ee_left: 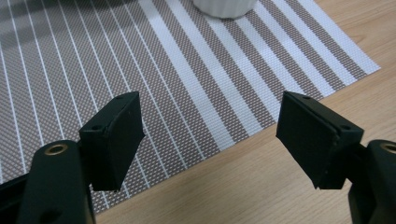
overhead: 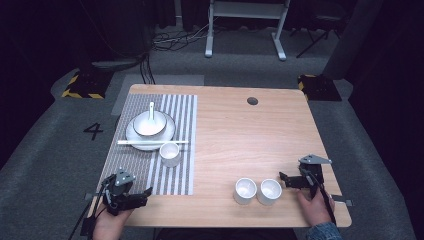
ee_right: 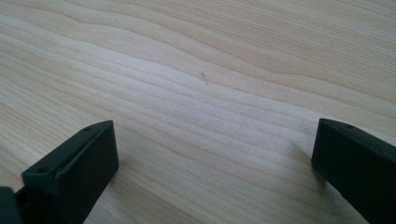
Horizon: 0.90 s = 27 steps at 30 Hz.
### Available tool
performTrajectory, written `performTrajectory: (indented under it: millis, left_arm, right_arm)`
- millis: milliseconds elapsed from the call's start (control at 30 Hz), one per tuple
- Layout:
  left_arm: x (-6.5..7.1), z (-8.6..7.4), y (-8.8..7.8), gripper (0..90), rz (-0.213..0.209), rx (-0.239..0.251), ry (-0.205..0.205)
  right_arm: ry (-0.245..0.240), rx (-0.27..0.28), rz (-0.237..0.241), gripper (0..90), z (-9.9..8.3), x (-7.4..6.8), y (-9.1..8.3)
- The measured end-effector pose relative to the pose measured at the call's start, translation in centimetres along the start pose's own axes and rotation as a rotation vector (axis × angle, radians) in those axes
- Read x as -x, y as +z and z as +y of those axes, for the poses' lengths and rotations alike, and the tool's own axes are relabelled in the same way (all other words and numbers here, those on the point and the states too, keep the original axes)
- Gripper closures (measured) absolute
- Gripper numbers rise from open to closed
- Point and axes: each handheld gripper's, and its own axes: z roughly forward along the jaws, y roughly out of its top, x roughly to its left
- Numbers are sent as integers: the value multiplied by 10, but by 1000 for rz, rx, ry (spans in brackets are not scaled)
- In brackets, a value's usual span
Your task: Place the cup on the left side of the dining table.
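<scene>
- left gripper (overhead: 142,194) sits lower left with jaws wide apart, nothing in them, over the striped placemat's (overhead: 170,125) corner
- right gripper (overhead: 286,180) also gaping and empty, just right of two white cups (overhead: 257,191)

Black grippers (overhead: 142,194), perhaps denim sleeve (overhead: 325,232)

I am working in what looks like a lab or recording studio, not a home. My wooden table (overhead: 240,145) stands on grey carpet (overhead: 45,165) against black surroundings. A white number 4 (overhead: 93,131) is marked on the floor at nine o'clock. Yellow-and-black hazard-striped blocks (overhead: 82,85) sit at the far corners, at eleven and one o'clock. Loose cables (overhead: 175,37) trail across the floor at twelve o'clock, beside a white metal stand (overhead: 245,25). The table carries a cable grommet hole (overhead: 252,101).
</scene>
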Motion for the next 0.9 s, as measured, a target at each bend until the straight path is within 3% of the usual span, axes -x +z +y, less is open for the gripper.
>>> performTrajectory:
  millis: [233, 400, 500, 600, 667, 900]
  left_arm:
    - [-10, -10, 11, 234, 3, 4, 22]
    - [-20, -17, 17, 225, 40, 8, -19]
    - [-21, -19, 22, 220, 58, 3, -2]
    - [-22, -22, 24, 193, 60, 38, 8]
    - [-25, -24, 25, 144, 62, 50, -9]
    - [-24, -24, 25, 150, 67, 51, -12]
  right_arm:
    - [0, 0, 0, 5, 0, 0, 0]
    - [-1, 0, 1, 5, 0, 0, 0]
    - [-1, 0, 1, 6, 0, 0, 0]
    - [-1, 0, 2, 6, 0, 0, 0]
    - [-1, 0, 2, 6, 0, 0, 0]
    - [-1, 0, 2, 6, 0, 0, 0]
